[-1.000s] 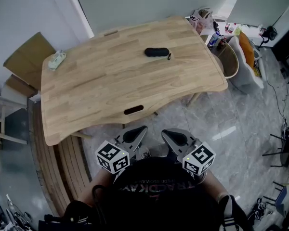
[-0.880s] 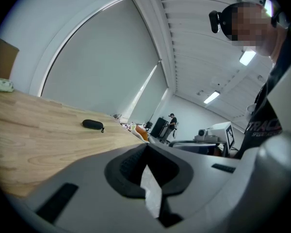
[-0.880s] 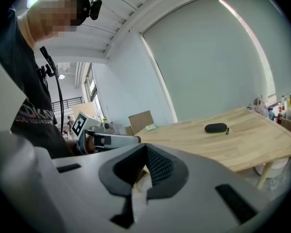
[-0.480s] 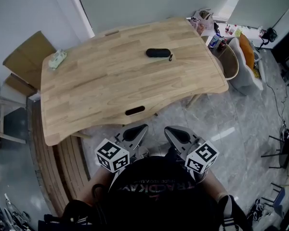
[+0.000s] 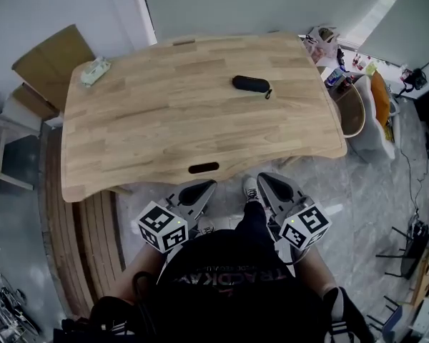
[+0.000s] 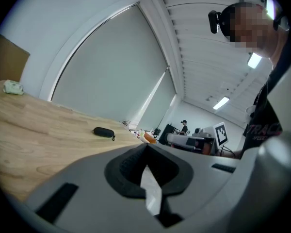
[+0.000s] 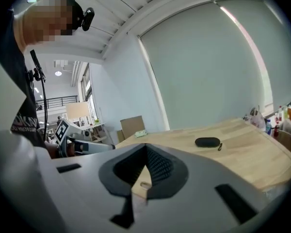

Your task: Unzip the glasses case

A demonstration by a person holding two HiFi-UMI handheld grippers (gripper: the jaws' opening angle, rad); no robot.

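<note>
I see one black glasses case (image 5: 251, 83) lying on the wooden table (image 5: 164, 134) at about one o'clock from me, its small loop toward three o'clock. One pale packet (image 5: 94, 71) sits at ten o'clock. My two tools hang at six o'clock, short of the table edge. The left gripper (image 5: 202, 188) and right gripper (image 5: 270, 184) are both pressed together, pinching nothing.

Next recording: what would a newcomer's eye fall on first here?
The broad pale wooden table fills the head view, with a small black glasses case lying toward its far right side and a pale green item at the far left corner. Nearer, the left gripper and right gripper sit side by side short of the table's near edge, both shut and empty.
</note>
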